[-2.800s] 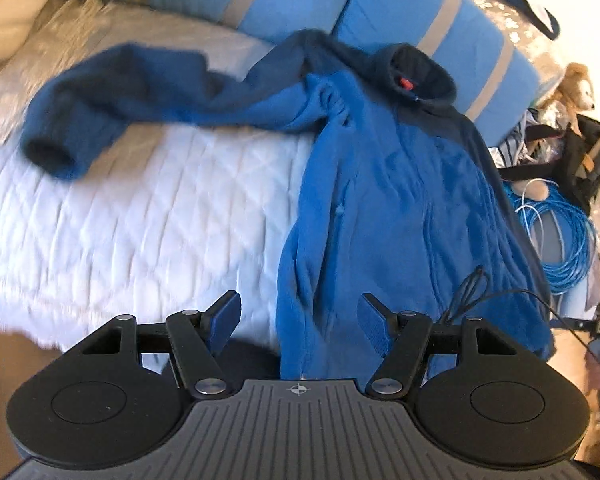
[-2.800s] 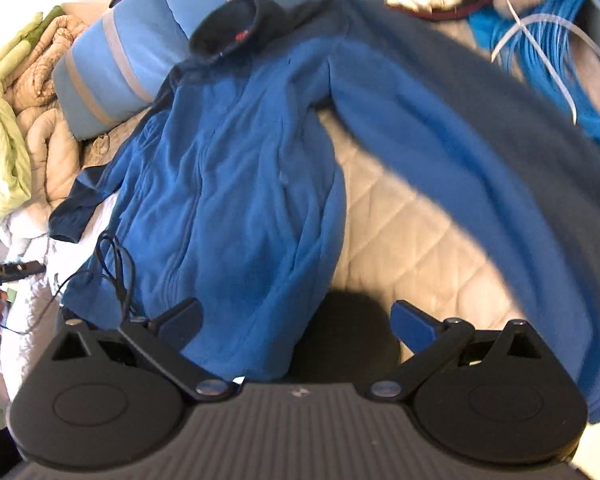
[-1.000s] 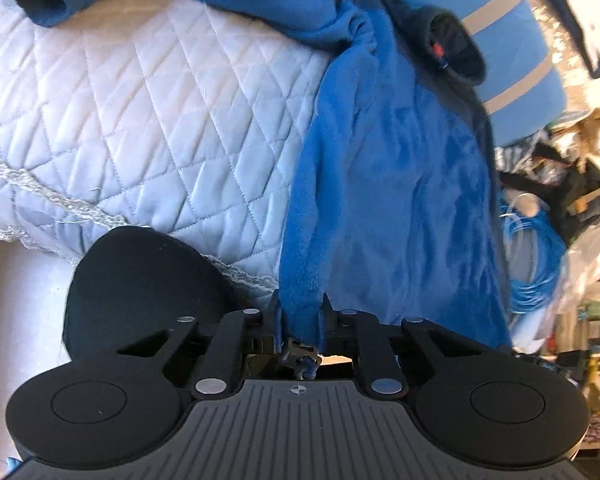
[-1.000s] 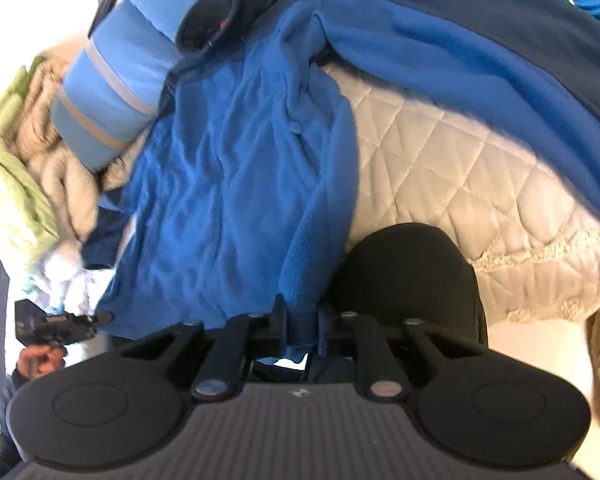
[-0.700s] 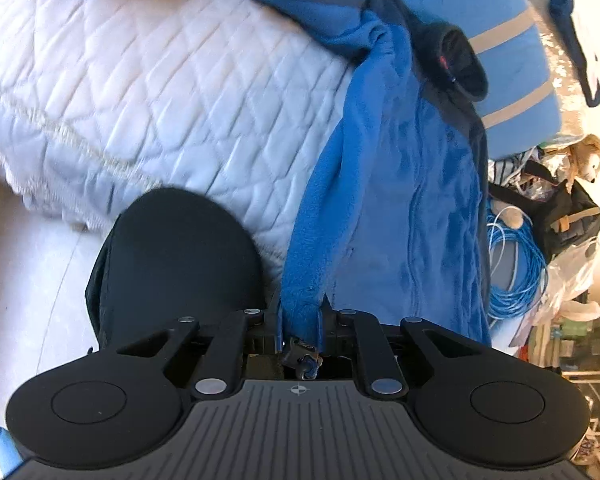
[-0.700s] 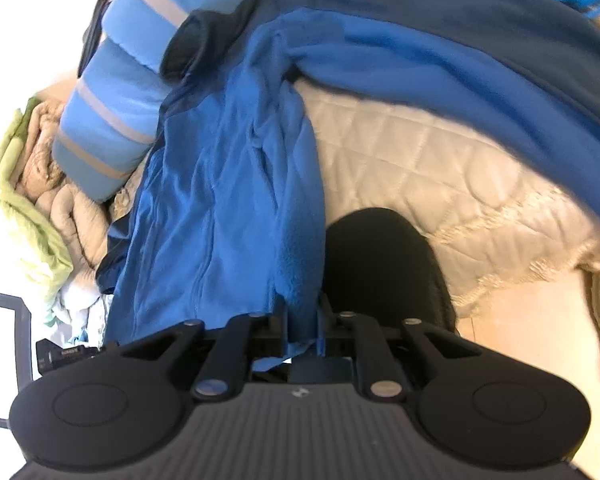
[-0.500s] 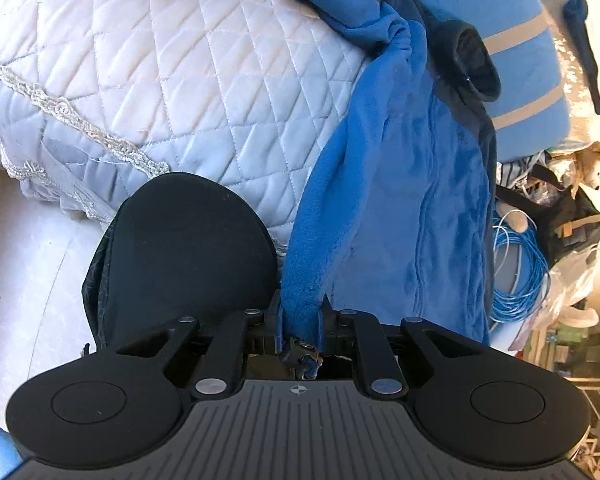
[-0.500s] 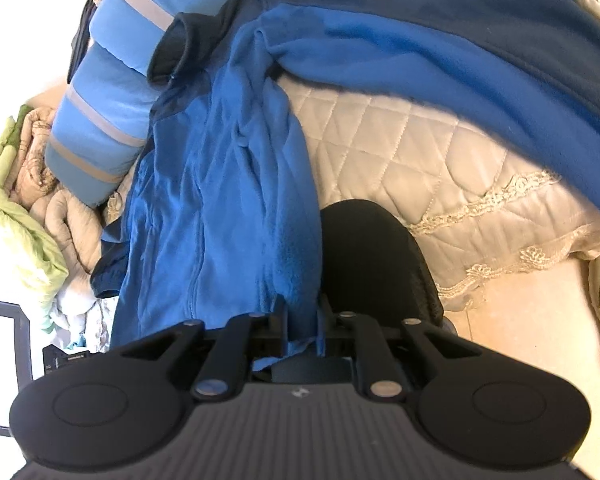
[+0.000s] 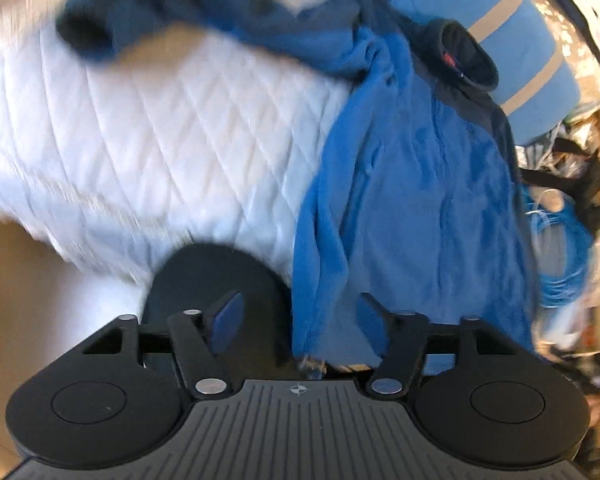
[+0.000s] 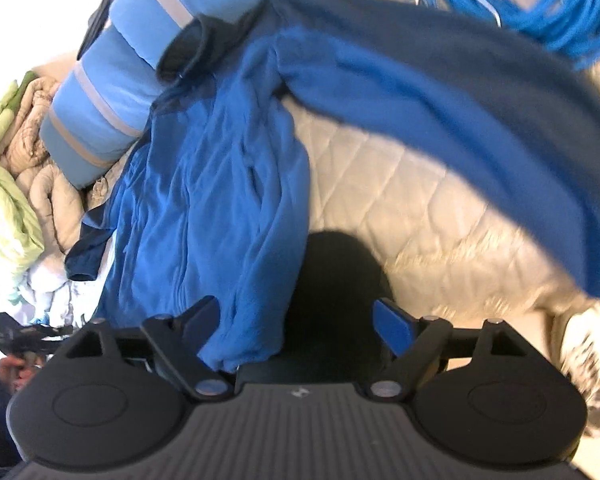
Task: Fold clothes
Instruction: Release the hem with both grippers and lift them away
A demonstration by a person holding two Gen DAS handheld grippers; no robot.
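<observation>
Fleece jacket (image 9: pixel 412 200), blue: spread on quilt (image 9: pixel 160 140), collar toward pillow (image 9: pixel 520 40), sleeves out sideways, hem over the quilt's near edge. Unfolded; all folds remain. Left gripper (image 9: pixel 298 318) and right gripper (image 10: pixel 304 324): wide apart, holding nothing, at hem.

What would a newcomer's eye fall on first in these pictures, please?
The blue fleece jacket sprawled over the white quilted bed, hem nearest the cameras. Then the open left hand-held gripper and right hand-held gripper at that hem. A blue cable coil lies beyond.
</observation>
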